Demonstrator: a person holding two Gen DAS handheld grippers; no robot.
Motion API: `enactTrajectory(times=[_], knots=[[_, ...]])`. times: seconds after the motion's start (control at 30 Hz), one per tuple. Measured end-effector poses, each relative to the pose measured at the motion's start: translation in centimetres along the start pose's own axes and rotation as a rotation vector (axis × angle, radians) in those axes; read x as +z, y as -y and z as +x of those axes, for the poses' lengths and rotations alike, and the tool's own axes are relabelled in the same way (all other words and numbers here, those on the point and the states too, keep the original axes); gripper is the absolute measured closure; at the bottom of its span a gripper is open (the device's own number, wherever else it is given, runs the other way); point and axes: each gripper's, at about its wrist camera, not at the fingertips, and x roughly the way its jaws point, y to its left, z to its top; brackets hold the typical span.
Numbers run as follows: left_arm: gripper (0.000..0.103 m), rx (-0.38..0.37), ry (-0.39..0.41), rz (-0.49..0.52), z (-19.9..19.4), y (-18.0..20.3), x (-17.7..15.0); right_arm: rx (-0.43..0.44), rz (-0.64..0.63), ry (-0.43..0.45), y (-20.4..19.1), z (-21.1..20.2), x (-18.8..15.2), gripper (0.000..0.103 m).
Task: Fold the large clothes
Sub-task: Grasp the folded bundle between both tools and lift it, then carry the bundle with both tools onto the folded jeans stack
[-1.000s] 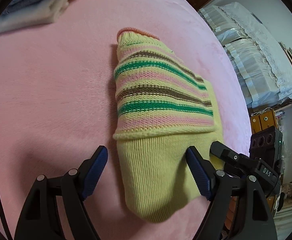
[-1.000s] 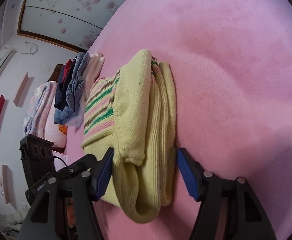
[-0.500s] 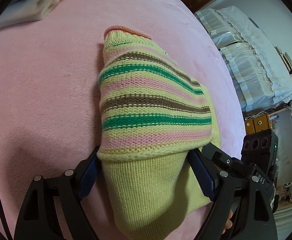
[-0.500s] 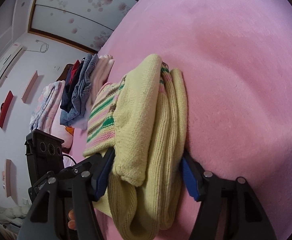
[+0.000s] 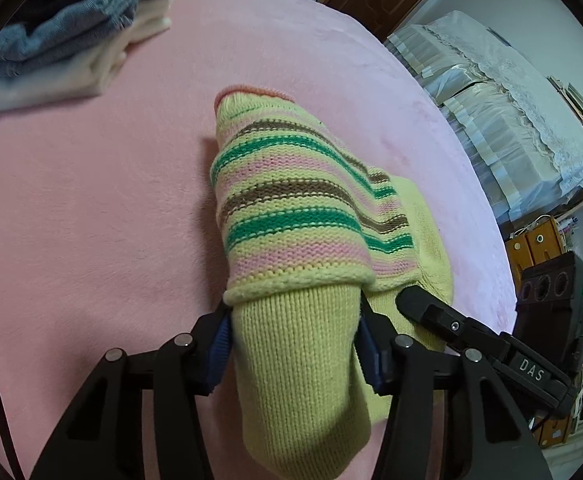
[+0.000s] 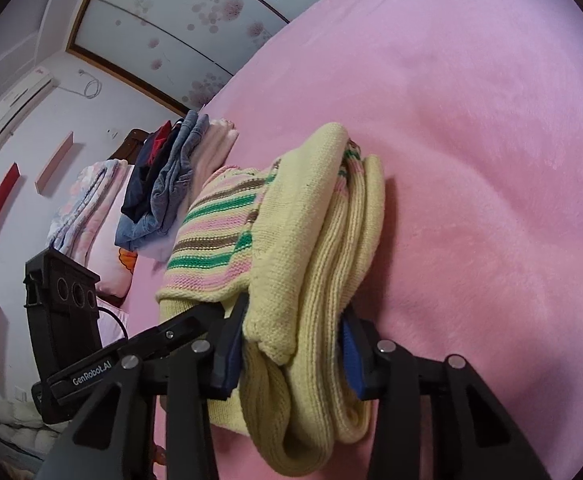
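Observation:
A folded yellow knit sweater [image 5: 291, 216] with green, pink and brown stripes lies on the pink blanket [image 5: 91, 200]. My left gripper [image 5: 293, 344] is shut on its near plain-yellow end, blue pads pressed into both sides. In the right wrist view the sweater [image 6: 291, 248] shows as a thick folded bundle, and my right gripper [image 6: 291, 352] is shut on its near end. The near end is raised a little off the blanket. The other gripper's black body shows beside the sweater in each view.
A stack of folded clothes [image 5: 63, 48], denim on top, lies at the far left of the bed; it also shows in the right wrist view [image 6: 171, 176]. A white lace-covered bed or sofa [image 5: 503, 100] stands beyond the bed's right edge. Pillows [image 6: 91, 200] lie behind the stack.
Both grippers have closed from open onto the sweater's near end. The bundle is squeezed narrower and its near end has lifted a little.

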Motion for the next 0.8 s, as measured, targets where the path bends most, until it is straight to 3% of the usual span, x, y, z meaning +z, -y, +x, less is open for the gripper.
enactTrajectory(times=[0.33, 0.53, 0.8], knots=[[0.052, 0.033, 0.019, -0.002, -7.7, -1.0, -2.8, 0.028, -0.051, -0.037, -6.0, -1.6, -3.5, 0.063], [0.052, 0.063, 0.044, -0.008, -13.7, -2.5, -3.6, 0.069, -0.095, -0.06, -11.6, -2.0, -5.1, 0.063], [0.052, 0.115, 0.093, 0.069, -23.6, -6.4, 0.5, 0.153, -0.164, -0.068, -21.0, 0.0, -3.4, 0.064]])
